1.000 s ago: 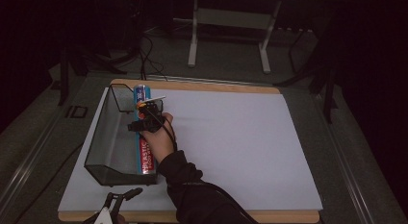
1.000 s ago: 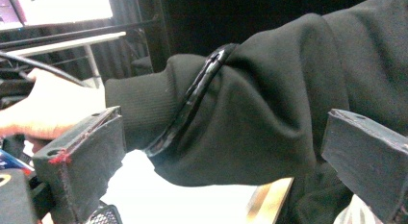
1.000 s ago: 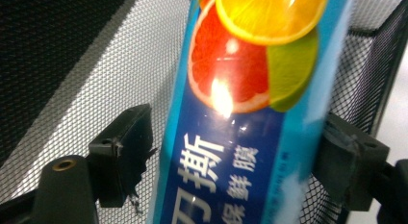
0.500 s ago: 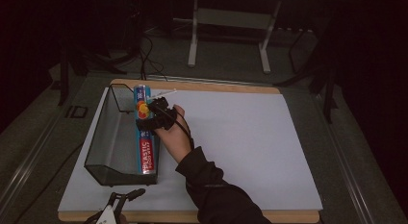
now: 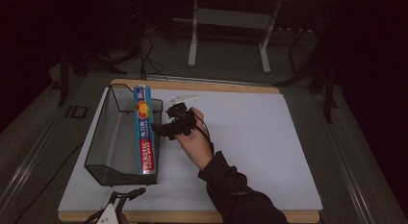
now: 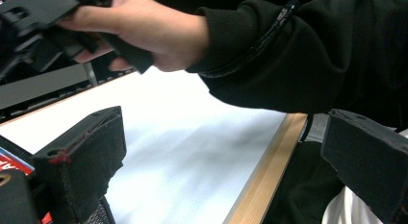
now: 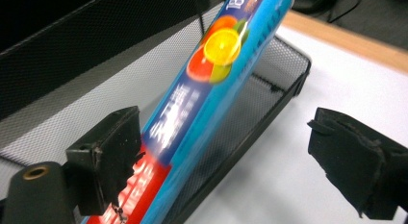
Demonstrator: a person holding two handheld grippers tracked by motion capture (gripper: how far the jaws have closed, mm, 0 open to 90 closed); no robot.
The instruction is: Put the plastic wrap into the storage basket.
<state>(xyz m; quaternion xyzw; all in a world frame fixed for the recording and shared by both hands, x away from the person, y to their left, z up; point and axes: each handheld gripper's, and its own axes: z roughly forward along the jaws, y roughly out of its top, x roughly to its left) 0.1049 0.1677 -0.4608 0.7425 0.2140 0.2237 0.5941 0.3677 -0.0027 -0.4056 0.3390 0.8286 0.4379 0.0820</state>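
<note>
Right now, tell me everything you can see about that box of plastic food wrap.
The plastic wrap box is a long, slim carton, apparently cardboard, blue along most of its length with a citrus fruit picture near the far end and a red band reading PLASTIC FOOD WRAP near the close end. It lies lengthwise along the right wall of the black mesh tray, its far end sticking up past the rim. The open right tongs sit just beside it, not gripping it.

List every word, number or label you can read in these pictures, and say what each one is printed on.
"PLASTIC FOOD WRAP": white letters on the red end of the wrap box, which lies along the mesh tray.
"180" or similar: at the blue end of the wrap box in the right gripper view, cut off, not certain.
White characters on the blue middle of the box: too blurred to read.
</note>
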